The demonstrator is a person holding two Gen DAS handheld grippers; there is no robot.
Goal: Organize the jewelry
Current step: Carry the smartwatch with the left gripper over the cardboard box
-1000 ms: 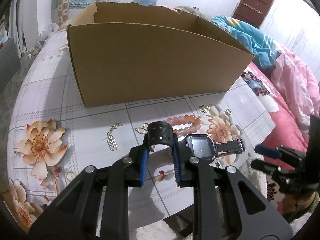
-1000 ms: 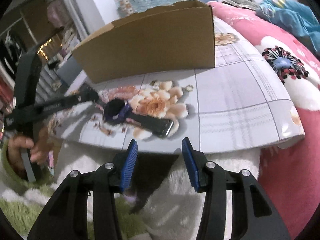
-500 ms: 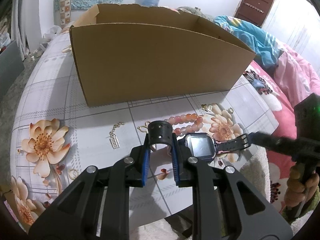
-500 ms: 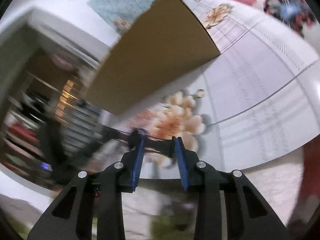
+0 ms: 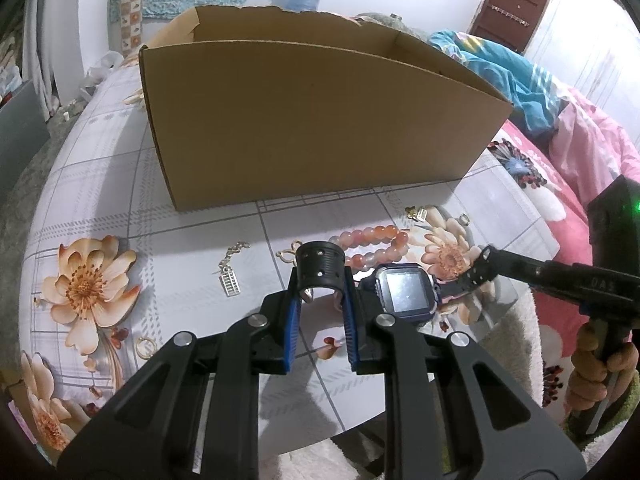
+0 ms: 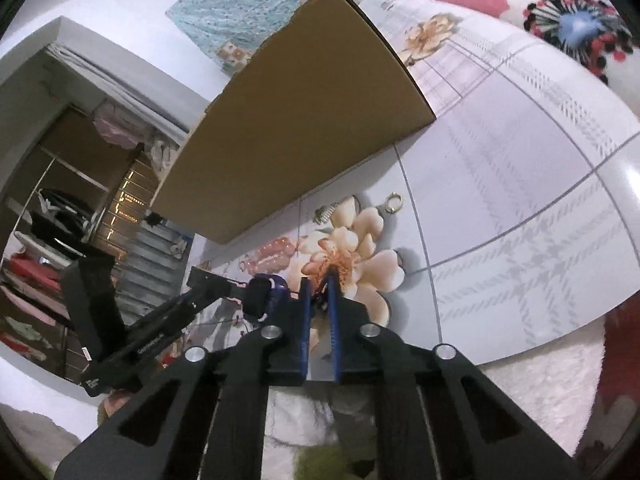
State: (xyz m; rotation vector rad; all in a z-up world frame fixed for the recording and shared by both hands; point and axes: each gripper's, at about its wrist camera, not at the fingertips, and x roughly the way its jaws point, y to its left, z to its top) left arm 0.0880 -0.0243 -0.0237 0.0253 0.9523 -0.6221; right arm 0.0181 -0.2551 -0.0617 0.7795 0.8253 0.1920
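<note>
Near the counter's front edge lies the watch (image 5: 402, 290), face up, and I hold it by both straps. My left fingers (image 5: 319, 292) are clenched on the looped strap (image 5: 320, 268) at its left end. My right fingers (image 6: 319, 292) have clamped flat onto the other strap (image 5: 472, 276), which stretches out to the right over a printed flower (image 6: 352, 256). Just behind the watch rests a bead bracelet (image 5: 370, 242). Left of it lie a small chain with a tag (image 5: 230, 276) and a gold clasp (image 5: 286, 254); a ring (image 6: 394, 203) sits off to the right. Behind them all stands an open cardboard box (image 5: 312, 120) on the floral counter (image 5: 100, 184).
</note>
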